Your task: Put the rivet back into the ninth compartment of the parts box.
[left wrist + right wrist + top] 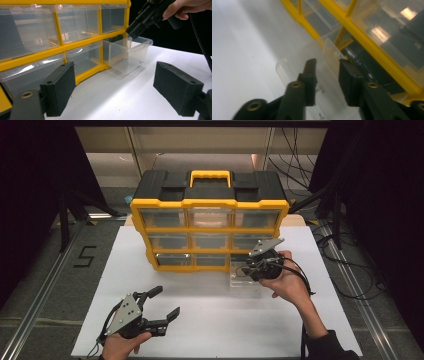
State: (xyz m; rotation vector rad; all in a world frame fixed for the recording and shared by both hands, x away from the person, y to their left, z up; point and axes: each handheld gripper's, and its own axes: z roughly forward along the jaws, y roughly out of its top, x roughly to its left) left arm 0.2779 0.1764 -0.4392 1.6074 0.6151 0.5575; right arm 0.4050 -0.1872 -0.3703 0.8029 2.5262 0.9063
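Nearest the person, the left gripper (159,306) rests low over the white table (210,330), held in one hand (120,346), its two jaws spread wide apart with nothing between them; in the left gripper view both black pads (60,87) frame bare tabletop. Farther in and to the right, the right gripper (250,267) sits in the other hand (285,282), tipped down into one clear plastic drawer (245,282) that stands pulled out on the table, just in front of the cabinet's bottom right slot. In the right gripper view the two jaws stand a little apart, one on either side of the drawer's thin clear wall (329,53); whether the pads press on it I cannot tell for sure, a gap shows. Beyond, one yellow and black drawer cabinet (210,202) stands at the table's far edge, one yellow handle (210,172) on top. Three rows of three slots: eight clear drawers seated, the ninth out on the table. One mark shaped like a 5 (85,256) on the floor at left.
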